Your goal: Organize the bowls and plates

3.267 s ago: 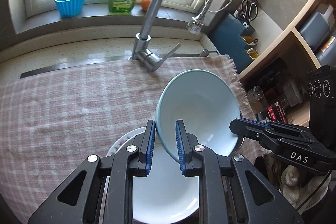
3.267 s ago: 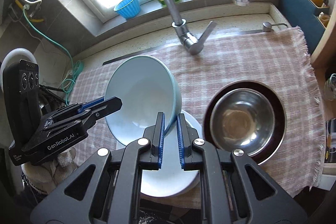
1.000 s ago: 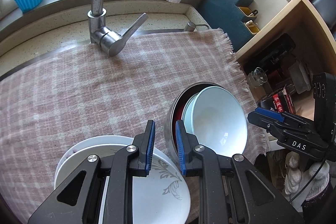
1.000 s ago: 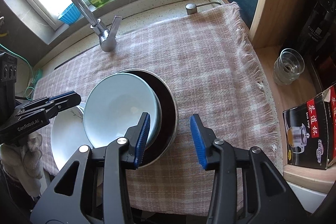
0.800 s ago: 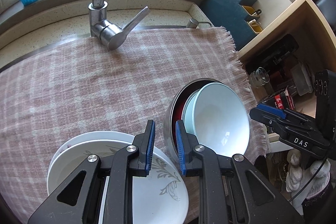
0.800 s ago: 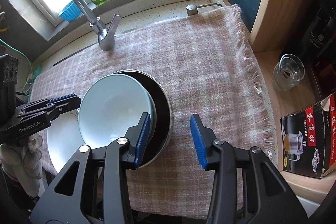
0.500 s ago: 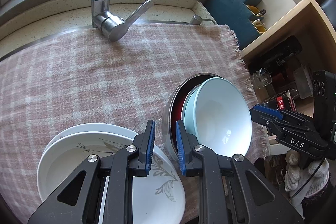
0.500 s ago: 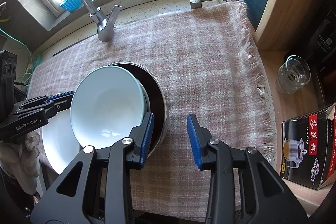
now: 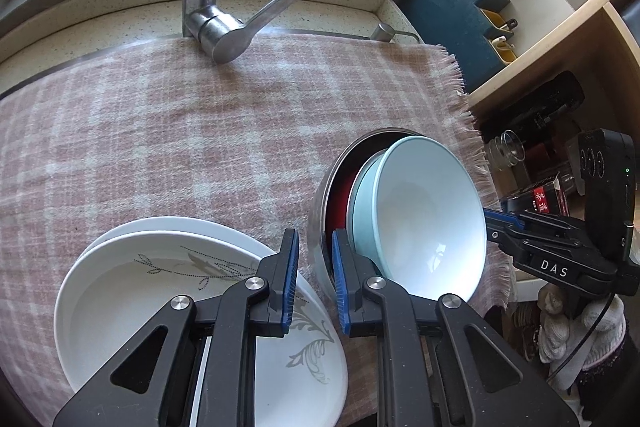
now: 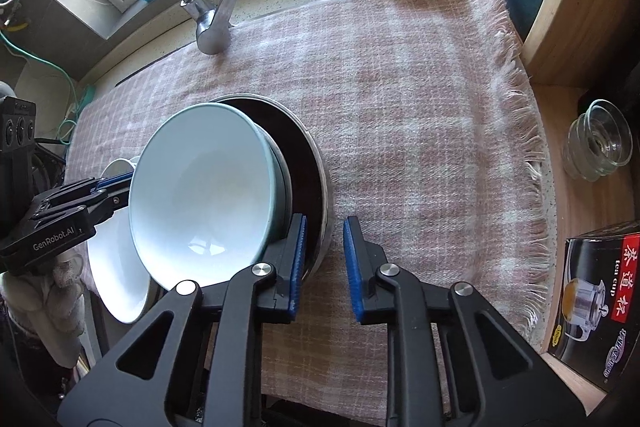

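The steel bowl (image 9: pixel 318 211) sits on the checked cloth (image 9: pixel 180 131) near its fringed right edge, in front of the tap (image 9: pixel 208 19). A pale bowl (image 9: pixel 424 219) leans tilted inside it (dark red shows beneath). Just to the left lie two stacked white plates (image 9: pixel 160 291), the top one with a leaf pattern. The left gripper (image 9: pixel 314 279) straddles the steel bowl's near-left rim, one pad inside and one outside. Its jaws are closing and only narrowly apart, but whether the pads press the rim yet I cannot tell. The right gripper (image 10: pixel 325 259) straddles the opposite side of the same rim. Its jaws are closing too, the inner pad against the bowls and the outer pad off the wall, cloth showing between.
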The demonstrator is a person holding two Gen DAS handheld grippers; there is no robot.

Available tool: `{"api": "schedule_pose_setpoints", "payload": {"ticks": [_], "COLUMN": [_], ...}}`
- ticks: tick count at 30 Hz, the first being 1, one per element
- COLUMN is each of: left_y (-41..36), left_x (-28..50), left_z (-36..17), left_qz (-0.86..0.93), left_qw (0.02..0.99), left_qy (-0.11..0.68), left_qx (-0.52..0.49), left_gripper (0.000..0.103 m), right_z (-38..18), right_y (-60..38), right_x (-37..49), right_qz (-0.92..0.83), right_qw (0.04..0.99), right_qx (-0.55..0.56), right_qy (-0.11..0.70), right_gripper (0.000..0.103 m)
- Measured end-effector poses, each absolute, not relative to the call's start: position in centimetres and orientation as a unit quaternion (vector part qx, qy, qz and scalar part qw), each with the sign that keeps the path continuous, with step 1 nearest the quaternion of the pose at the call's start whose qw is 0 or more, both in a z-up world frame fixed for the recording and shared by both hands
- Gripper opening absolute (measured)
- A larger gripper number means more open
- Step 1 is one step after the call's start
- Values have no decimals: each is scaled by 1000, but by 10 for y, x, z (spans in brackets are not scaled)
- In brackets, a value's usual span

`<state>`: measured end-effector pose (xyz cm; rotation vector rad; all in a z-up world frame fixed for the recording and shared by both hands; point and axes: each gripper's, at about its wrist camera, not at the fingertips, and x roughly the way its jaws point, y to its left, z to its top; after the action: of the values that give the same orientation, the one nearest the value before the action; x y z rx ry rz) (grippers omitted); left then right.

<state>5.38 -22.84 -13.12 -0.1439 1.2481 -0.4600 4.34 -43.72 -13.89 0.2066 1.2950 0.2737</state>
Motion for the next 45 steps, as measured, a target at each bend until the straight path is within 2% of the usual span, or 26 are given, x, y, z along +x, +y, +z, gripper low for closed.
{"api": "schedule_pose_setpoints", "payload": {"ticks": [6, 21, 27, 38, 45], "left_y": [-232, -235, -235, -233, -197], "left_x": [54, 58, 59, 59, 48], "left_z": [-134, -132, -128, -103, -70], "left_qz": [-215, -242, -224, -196, -170], "left_qw": [779, 771, 779, 803, 825], "left_qy": [585, 587, 582, 555, 527], "left_qx": [-70, -40, -65, -94, -111], "left_gripper": [6, 6, 6, 6, 6], "right_z": [-143, -143, -143, -112, -74], "right_y": [-434, -430, -434, -431, -394], "right_x": [45, 43, 44, 57, 61], "right_qz": [127, 71, 75, 104, 146], "right_qw": [777, 779, 770, 786, 800], "right_qx": [101, 127, 134, 98, 66], "right_qy": [608, 609, 619, 601, 578], "right_gripper": [14, 13, 13, 13, 13]}}
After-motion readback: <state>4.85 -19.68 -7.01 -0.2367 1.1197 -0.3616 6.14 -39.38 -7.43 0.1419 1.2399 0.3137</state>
